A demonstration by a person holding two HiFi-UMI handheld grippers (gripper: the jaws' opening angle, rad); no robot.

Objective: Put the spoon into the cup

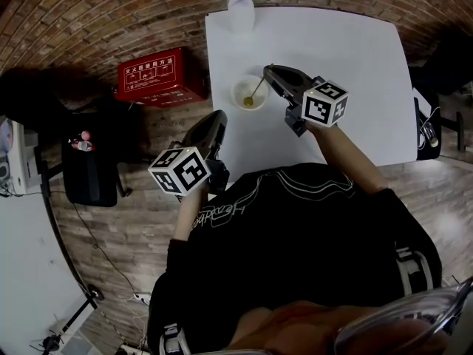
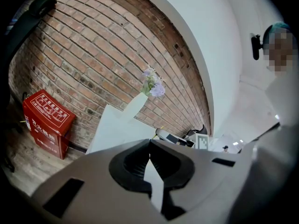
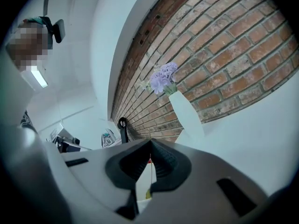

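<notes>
The spoon (image 1: 256, 89) already stands bowl-down in the cup (image 1: 238, 91) on the white desk (image 1: 347, 43), its thin handle pinched in the closed right gripper (image 1: 267, 73), so seemingly only release remains; the left gripper (image 1: 218, 118), jaws together on nothing, waits by the desk's edge.

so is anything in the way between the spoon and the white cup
Nothing visible. The thin-handled spoon, pinched in the shut right gripper, already has its yellowish end inside the round white cup. The white vase of purple flowers stands at the table's far edge, well clear.
</notes>
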